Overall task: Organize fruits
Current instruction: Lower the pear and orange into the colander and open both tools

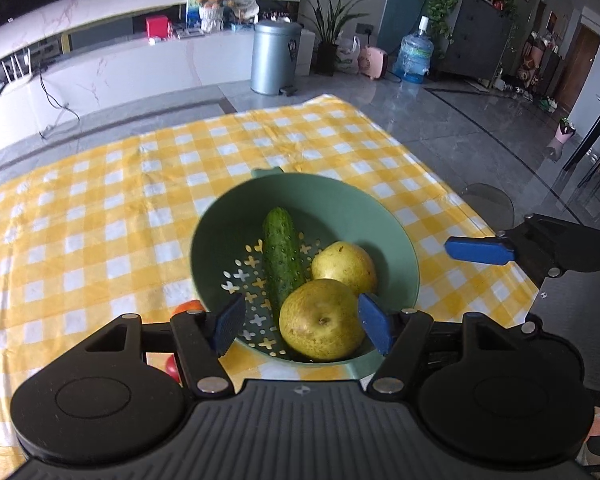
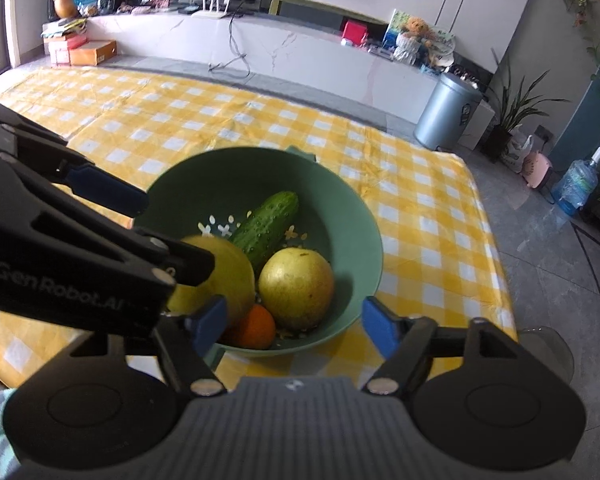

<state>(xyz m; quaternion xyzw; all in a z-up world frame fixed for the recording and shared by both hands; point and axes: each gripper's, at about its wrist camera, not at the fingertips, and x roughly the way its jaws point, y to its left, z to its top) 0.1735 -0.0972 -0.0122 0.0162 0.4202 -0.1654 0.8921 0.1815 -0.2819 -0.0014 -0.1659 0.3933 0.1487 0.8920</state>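
Observation:
A green colander bowl (image 1: 220, 216) (image 2: 352, 216) stands on the yellow checked cloth. It holds a cucumber (image 1: 280, 256) (image 2: 268, 224) and two yellow-green pears, one near (image 1: 320, 320) (image 2: 228, 280) and one far (image 1: 344, 264) (image 2: 296, 288). In the right wrist view a small orange (image 2: 252, 326) lies inside by the near rim. My left gripper (image 1: 302, 328) hovers open over the near pear, gripping nothing; its upper finger (image 2: 108, 192) reaches in from the left. My right gripper (image 2: 294, 326) is open and empty above the near rim; one finger (image 1: 480, 250) shows at the right.
An orange-coloured thing (image 1: 188, 306) and a red one (image 1: 172, 368) peep out beside my left finger, outside the bowl. The cloth (image 1: 100, 208) spreads far to the left and back. The table edge (image 2: 496, 264) drops to a grey floor with a metal bin (image 2: 444, 116).

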